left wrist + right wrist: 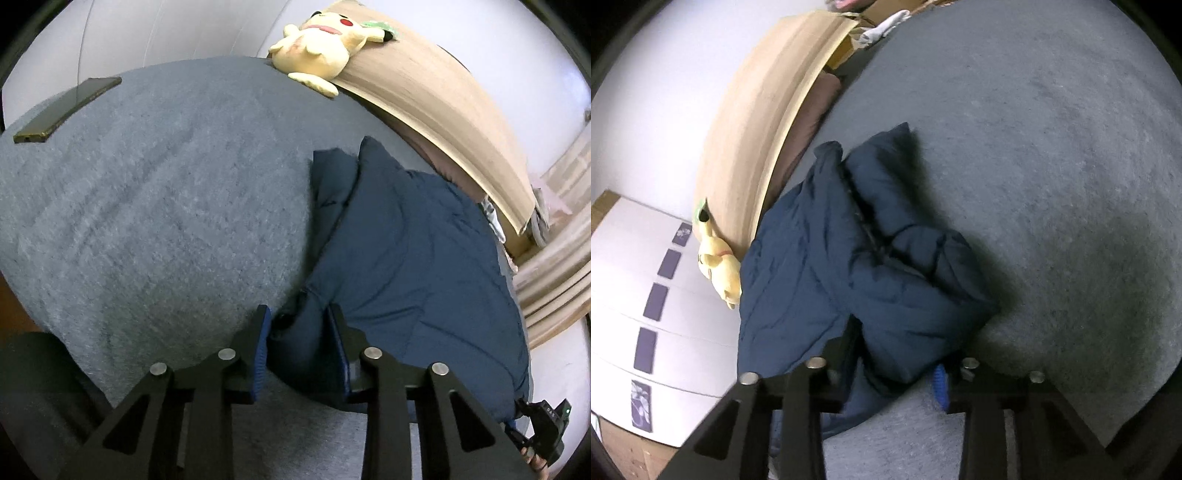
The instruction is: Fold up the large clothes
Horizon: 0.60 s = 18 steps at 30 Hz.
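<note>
A navy padded jacket lies bunched on the grey blanket near the wooden headboard. My left gripper is closed on a thick fold at the jacket's near corner, with fabric filling the gap between the blue pads. In the right wrist view the jacket lies partly folded over itself. My right gripper is closed on the jacket's near edge, and its fingertips are mostly hidden under the fabric.
A yellow plush toy lies by the headboard and also shows in the right wrist view. A dark flat phone-like object rests on the blanket at the far left. White drawers stand beside the bed.
</note>
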### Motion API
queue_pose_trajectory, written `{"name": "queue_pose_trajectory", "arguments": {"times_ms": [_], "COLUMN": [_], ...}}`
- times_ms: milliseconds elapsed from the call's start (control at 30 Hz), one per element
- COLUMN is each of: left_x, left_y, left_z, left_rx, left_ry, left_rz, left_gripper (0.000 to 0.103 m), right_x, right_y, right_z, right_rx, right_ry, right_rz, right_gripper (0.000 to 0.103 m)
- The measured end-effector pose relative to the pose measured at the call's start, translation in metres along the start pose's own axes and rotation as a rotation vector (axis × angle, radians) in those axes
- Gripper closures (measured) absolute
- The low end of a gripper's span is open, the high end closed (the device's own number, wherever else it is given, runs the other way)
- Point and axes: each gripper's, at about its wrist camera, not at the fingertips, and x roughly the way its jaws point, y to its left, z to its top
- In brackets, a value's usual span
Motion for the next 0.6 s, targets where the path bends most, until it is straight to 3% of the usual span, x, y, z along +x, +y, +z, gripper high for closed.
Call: {"name": "queue_pose_trajectory", "arguments": {"times_ms": [33, 100, 167, 367, 500, 600], "left_x": [-0.004, -0.009, -0.016, -0.046, -0.068, -0.075], "left_y": [0.002, 0.007, 0.011, 0.008, -0.021, -0.051], "left_z": [0.001, 0.003, 0.006, 0.011, 0.014, 0.008], "left_rx": [-0.020, -0.056, -0.069, -0.039, 0.082, 0.222], "left_ry": [-0.008, -0.016, -0.028, -0.092, -0.158, -0.192], "left_rz": [-0.014, -0.026, -0.026, 0.019, 0.088, 0.109], "left_gripper": [0.064, 0.056, 0.050, 0.048, 0.034, 0.030], "right_x": [-0.004, -0.017, -0.030, -0.079, -0.104, -0.093], "right_y": [-0.003, -0.006, -0.008, -0.016, 0.028, 0.080], "right_z": [0.000, -0.001, -0.003, -0.012, -0.022, -0.034], "right_rx": [0.011, 0.018, 0.008, -0.006, -0.207, -0.407], "right_ry": [-0.005, -0.034, -0.059, -0.132, -0.216, -0.224], "right_rz": [-0.001, 0.021, 0.020, 0.029, -0.024, -0.084], "right_gripper": [0.035, 0.029, 0.029, 0.029, 0.028, 0.023]}}
